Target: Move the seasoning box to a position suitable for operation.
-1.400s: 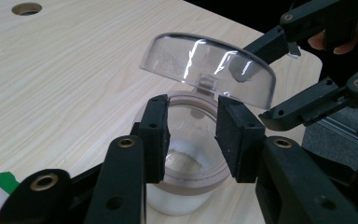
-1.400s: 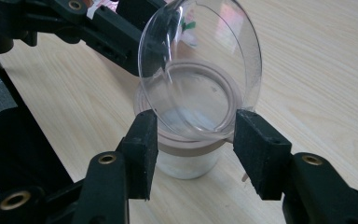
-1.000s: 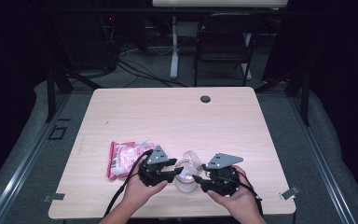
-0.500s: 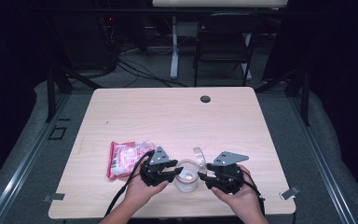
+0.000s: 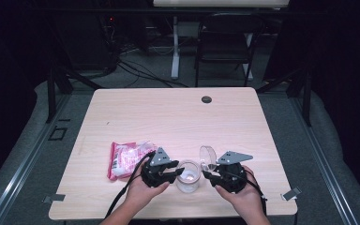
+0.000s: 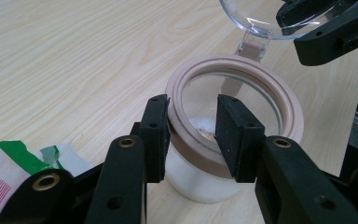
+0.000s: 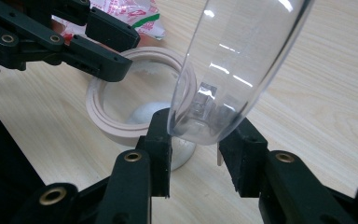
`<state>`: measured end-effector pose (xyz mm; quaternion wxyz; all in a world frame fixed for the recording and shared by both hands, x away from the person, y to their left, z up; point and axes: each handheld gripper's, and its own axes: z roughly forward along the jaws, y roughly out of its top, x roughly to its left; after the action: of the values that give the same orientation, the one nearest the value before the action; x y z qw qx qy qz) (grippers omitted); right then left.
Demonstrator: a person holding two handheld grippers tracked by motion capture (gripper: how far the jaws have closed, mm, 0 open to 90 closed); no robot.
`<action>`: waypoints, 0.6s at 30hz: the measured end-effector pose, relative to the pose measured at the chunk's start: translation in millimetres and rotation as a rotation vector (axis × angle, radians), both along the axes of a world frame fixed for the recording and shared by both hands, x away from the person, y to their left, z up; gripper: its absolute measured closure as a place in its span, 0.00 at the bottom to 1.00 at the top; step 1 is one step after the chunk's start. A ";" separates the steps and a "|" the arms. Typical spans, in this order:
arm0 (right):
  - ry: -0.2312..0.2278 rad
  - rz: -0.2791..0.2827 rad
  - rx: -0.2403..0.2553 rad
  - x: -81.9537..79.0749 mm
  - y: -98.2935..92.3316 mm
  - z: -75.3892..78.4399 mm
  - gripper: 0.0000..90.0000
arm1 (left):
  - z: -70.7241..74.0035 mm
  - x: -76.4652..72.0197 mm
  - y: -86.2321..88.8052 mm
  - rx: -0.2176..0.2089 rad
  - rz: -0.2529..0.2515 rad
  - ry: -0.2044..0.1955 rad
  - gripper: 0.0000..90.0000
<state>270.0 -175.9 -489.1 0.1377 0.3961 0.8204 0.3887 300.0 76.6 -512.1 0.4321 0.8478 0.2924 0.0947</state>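
A clear jar [image 5: 188,177] with a beige rim [image 6: 223,63] stands near the table's front edge, with something white on its bottom [image 7: 144,112]. Its clear hinged lid [image 5: 208,157] stands open and upright on the right side. My left gripper [image 5: 177,174] [image 6: 192,107] is shut on the jar's rim, one jaw outside and one inside. My right gripper [image 5: 209,174] [image 7: 193,123] has just been closing its jaws, and its pads now press on the lid's [image 7: 242,60] lower edge from both sides.
A red, white and green packet [image 5: 126,159] [image 6: 14,163] lies just left of the left hand. A dark round grommet [image 5: 206,99] sits at the table's far edge. A chair and cables stand on the floor beyond the wooden table [image 5: 168,122].
The lid has swung a little to the right. The right gripper has shifted slightly right with it and its jaws have narrowed onto the lid. The left gripper stays on the jar.
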 end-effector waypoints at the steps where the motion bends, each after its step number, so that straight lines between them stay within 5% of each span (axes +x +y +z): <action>1: 0.001 0.000 0.001 0.0 -0.1 0.0 0.72 | 0.0 -0.1 0.0 0.000 0.000 -0.002 0.72; 18: -0.011 -0.033 0.038 5.2 -2.5 -0.1 0.79 | 5.4 -1.8 7.4 -0.028 0.015 0.000 0.71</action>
<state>275.2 -178.4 -489.2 0.1413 0.4100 0.8053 0.4042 298.3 84.0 -506.7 0.4434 0.8393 0.3002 0.0941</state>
